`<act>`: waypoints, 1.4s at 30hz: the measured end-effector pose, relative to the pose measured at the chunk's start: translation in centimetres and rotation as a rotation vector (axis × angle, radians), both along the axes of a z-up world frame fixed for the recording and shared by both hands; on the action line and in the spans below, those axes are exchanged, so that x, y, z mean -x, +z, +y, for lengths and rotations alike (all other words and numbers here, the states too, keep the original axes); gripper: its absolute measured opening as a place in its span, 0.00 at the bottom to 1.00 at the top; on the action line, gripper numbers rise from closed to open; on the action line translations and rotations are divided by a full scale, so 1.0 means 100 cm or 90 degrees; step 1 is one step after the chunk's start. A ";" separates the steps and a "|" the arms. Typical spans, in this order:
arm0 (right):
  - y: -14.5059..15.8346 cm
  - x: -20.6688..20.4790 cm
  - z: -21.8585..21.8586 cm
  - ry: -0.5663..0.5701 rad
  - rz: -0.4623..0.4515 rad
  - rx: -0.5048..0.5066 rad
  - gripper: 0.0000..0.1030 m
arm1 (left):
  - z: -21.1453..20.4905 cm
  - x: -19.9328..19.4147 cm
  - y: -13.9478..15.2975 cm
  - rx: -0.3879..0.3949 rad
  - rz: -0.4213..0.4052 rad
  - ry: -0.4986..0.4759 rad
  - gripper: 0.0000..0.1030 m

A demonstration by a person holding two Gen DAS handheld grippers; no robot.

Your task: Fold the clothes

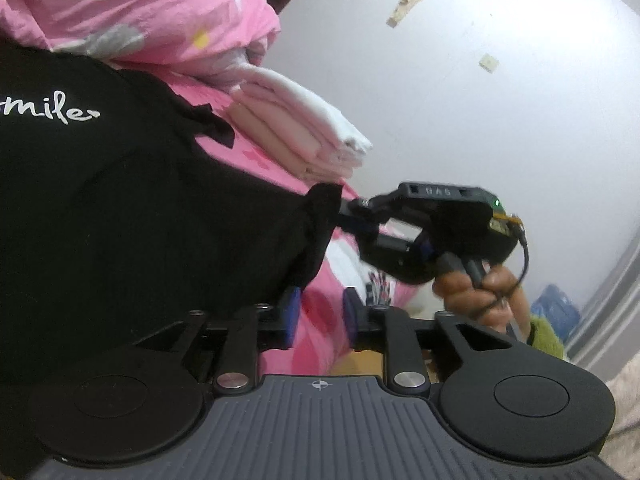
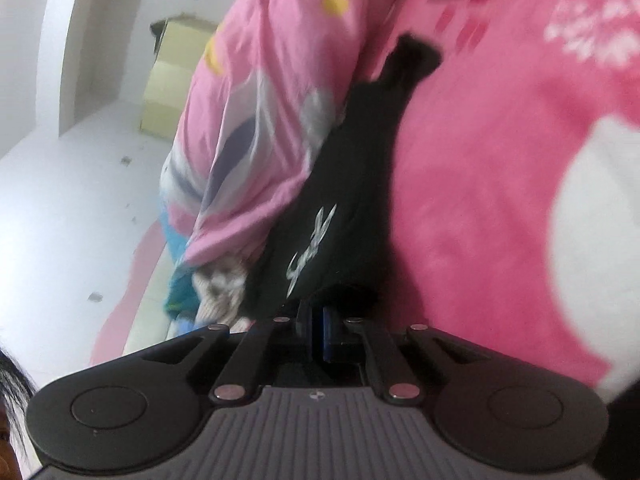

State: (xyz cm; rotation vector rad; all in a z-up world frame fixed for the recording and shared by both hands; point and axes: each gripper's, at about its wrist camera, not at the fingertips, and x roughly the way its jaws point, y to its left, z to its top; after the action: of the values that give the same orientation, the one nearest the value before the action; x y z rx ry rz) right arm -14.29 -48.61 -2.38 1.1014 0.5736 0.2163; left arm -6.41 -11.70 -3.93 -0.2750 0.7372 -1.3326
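A black garment (image 1: 120, 184) with white "Smile" lettering is held up over the pink bed. In the left wrist view, my left gripper (image 1: 321, 312) stands open at the garment's lower edge. Only pink bedding shows between its blue pads (image 1: 291, 312), and the cloth hangs just beside the left pad. My right gripper (image 1: 347, 213), held by a hand (image 1: 480, 292), is shut on the garment's bunched right edge. In the right wrist view, the right gripper (image 2: 317, 334) has its pads pressed together on the black garment (image 2: 344, 200), which stretches away from it.
A folded stack of white and pale pink clothes (image 1: 304, 128) lies on the bed behind the garment. A rumpled pink quilt (image 1: 140, 12) sits at the back, and a pink blanket (image 2: 500, 160) covers the bed. A white wall and a blue bag (image 1: 556, 308) are on the right.
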 end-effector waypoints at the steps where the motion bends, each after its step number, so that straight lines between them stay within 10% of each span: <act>1: 0.000 0.006 -0.004 -0.014 -0.002 0.010 0.04 | 0.003 0.001 -0.001 -0.008 -0.001 0.001 0.24; 13: -0.043 0.071 -0.025 -0.153 0.049 -0.008 0.08 | 0.042 0.021 0.005 -0.112 -0.095 0.033 0.32; 17: -0.026 0.074 -0.014 -0.120 0.019 0.028 0.48 | 0.054 0.034 0.004 -0.137 -0.121 0.042 0.34; 28: -0.024 0.071 0.014 -0.113 0.036 0.106 0.54 | 0.090 0.046 0.006 -0.179 -0.143 0.124 0.34; 31: -0.029 0.071 0.017 -0.127 0.038 0.109 0.51 | 0.106 0.046 0.006 -0.190 -0.137 0.163 0.34; 35: -0.031 0.072 0.020 -0.128 0.033 0.104 0.05 | 0.126 0.037 0.005 -0.207 -0.137 0.235 0.34; 42: -0.002 0.085 0.001 -0.142 -0.019 0.000 0.04 | 0.153 0.016 0.001 -0.235 -0.136 0.319 0.34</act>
State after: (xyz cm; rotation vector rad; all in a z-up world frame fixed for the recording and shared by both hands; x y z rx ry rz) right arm -22.84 -48.54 -2.60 1.1507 0.4191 0.0387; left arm -8.04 3.61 -3.79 -0.0134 0.6628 -0.7217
